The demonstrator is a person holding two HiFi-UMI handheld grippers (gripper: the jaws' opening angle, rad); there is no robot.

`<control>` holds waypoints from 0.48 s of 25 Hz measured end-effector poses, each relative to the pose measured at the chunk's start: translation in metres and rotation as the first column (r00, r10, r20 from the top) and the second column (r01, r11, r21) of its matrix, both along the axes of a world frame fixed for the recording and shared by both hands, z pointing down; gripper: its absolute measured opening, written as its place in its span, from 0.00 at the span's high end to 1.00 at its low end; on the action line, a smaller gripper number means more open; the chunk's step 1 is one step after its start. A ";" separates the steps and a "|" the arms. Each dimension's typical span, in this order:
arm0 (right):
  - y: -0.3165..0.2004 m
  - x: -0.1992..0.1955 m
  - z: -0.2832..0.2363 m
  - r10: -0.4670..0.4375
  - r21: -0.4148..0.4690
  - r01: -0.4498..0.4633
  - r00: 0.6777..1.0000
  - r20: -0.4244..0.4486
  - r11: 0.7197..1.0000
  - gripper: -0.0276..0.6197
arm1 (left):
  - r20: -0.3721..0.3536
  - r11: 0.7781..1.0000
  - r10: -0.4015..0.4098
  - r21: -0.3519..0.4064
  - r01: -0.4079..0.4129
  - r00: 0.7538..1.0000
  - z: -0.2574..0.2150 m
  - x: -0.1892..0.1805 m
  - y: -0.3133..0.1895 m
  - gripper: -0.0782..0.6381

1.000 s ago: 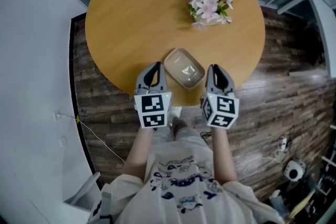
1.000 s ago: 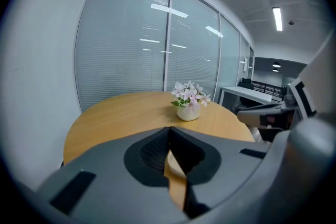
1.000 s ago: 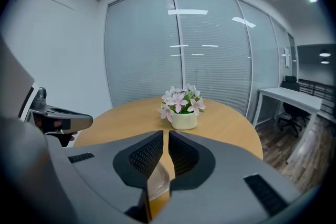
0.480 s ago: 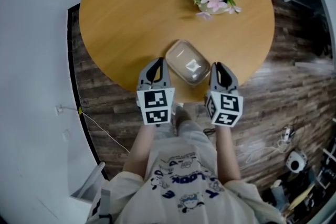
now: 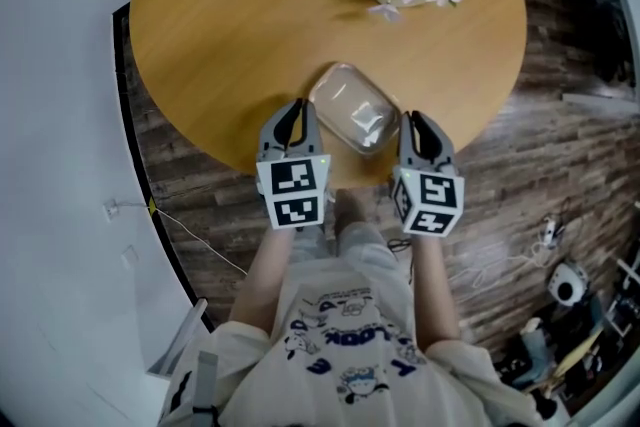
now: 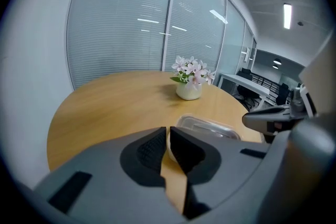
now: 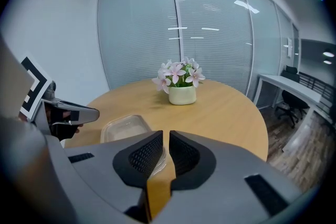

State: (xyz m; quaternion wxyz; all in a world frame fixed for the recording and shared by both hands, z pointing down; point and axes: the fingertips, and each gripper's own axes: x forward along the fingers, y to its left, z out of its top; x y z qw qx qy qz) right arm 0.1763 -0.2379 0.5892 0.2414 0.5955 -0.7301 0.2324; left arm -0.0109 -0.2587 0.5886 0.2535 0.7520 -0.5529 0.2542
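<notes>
Clear plastic container [image 5: 352, 108] is flanked at the table [image 5: 220, 15] edge by left gripper [image 5: 291, 110] and right gripper [image 5: 414, 120]. Fingers [image 7: 144, 155] of each are closed to a narrow slit, with nothing between them. Container is judged light, thin-walled and slippery, and is best taken at the rim.

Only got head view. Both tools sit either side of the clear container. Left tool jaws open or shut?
Observer: Left tool jaws are together, nothing between them; the clear container lies just to its right.
Operator: Right tool?
Observer: Right tool is shut too, and empty; the container shows to the left of its jaws.
Operator: What's past the table?
Observer: Beyond the table, off to the right, a white desk with an office chair.
</notes>
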 end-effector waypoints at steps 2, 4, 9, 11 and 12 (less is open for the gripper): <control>0.001 0.002 0.003 0.006 -0.009 -0.006 1.000 0.001 1.000 0.93 | -0.006 1.000 0.000 -0.009 0.000 1.000 0.003 0.001 -0.001 0.88; 0.000 0.004 0.007 0.012 -0.013 -0.012 1.000 0.002 1.000 0.93 | -0.010 1.000 -0.002 -0.018 0.002 1.000 0.006 0.002 -0.001 0.88; -0.001 0.003 0.013 0.010 -0.021 -0.010 1.000 0.009 1.000 0.92 | -0.023 0.999 0.003 -0.042 -0.004 1.000 0.014 0.006 -0.001 0.83; 0.000 0.002 0.017 0.006 -0.029 -0.005 1.000 0.015 1.000 0.92 | -0.026 0.999 0.006 -0.054 -0.008 1.000 0.019 0.008 -0.001 0.83; 0.000 0.002 0.019 0.004 -0.034 -0.003 1.000 0.019 0.999 0.91 | -0.026 0.998 0.007 -0.059 -0.009 1.000 0.021 0.009 -0.001 0.83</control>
